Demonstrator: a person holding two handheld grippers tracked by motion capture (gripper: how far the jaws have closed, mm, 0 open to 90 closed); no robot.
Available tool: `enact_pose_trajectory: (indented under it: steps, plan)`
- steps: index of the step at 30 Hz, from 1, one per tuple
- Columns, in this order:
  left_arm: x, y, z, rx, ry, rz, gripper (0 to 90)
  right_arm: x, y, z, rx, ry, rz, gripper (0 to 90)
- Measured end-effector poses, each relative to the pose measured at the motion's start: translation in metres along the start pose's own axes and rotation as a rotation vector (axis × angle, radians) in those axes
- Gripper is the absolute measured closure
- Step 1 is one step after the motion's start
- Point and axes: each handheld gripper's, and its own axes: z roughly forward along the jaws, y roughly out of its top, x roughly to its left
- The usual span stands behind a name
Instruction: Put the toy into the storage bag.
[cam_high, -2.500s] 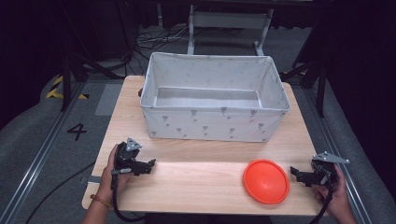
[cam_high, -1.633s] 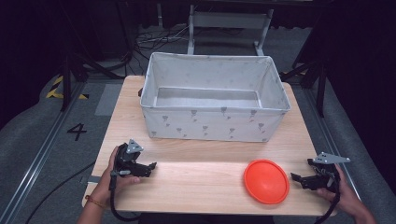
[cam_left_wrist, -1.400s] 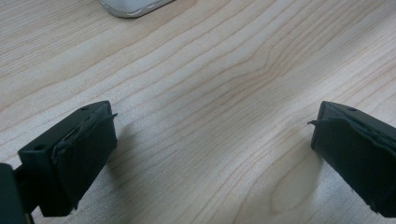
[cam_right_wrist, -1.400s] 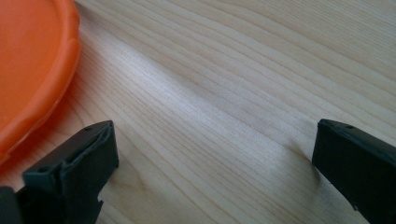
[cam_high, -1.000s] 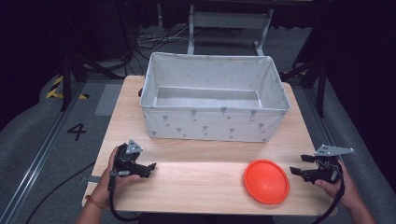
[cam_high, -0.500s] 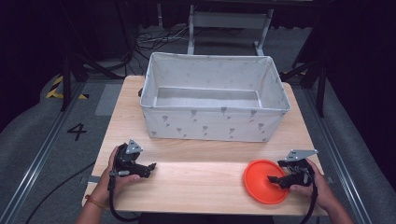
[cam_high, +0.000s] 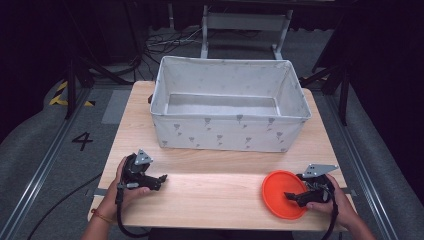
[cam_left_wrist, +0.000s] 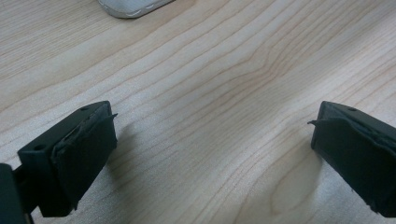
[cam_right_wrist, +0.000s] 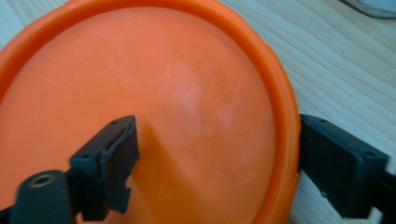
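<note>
An orange plate (cam_high: 276, 188) lies on the wooden table (cam_high: 215, 186) at the front right. My right gripper (cam_high: 294, 196) is open and straddles the plate's right rim. In the right gripper view, the right gripper (cam_right_wrist: 219, 144) has one jaw over the inside of the plate (cam_right_wrist: 187, 93) and the other outside the rim, with a gap on both sides. At the front left, my left gripper (cam_high: 161, 179) rests low over bare wood. The left gripper view shows the left gripper (cam_left_wrist: 210, 140) open wide with nothing between its jaws.
A large grey-white fabric bin (cam_high: 227, 131) stands empty across the back half of the table. Its lower edge shows in the left gripper view as the bin (cam_left_wrist: 130, 5). Bare wood stretches between the two grippers. The table's front edge is near both hands.
My right gripper has moved left from the table's right edge and now sits over the plate's rim. The left gripper and the plate have stayed put.
</note>
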Motion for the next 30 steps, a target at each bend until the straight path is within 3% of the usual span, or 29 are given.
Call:
enact_pose_trajectory:
  steps: [9, 12, 14, 16, 17, 30]
  plan:
    - [0.000, 0.000, 0.000, 0.000, -0.001, 0.000, 0.5, 0.003, 0.004, 0.000, 0.014, -0.018, 0.026, 23.1]
    - [0.000, 0.000, 0.000, 0.000, 0.000, 0.001, 0.5, 0.002, 0.006, -0.001, 0.021, -0.024, 0.046, 30.0]
    - [0.000, 0.000, 0.000, 0.000, 0.000, 0.001, 0.5, -0.002, 0.006, -0.004, 0.010, -0.032, 0.071, 42.7]
    - [0.000, 0.000, 0.000, 0.000, 0.000, 0.001, 0.5, -0.004, 0.006, -0.005, 0.000, -0.034, 0.081, 45.2]
    - [0.000, 0.000, 0.000, 0.000, 0.000, 0.000, 0.5, -0.009, 0.003, -0.005, -0.013, -0.007, 0.110, 49.1]
    - [0.001, 0.002, 0.002, -0.001, -0.008, 0.011, 0.5, -0.027, -0.004, -0.008, -0.076, 0.080, 0.193, 66.7]
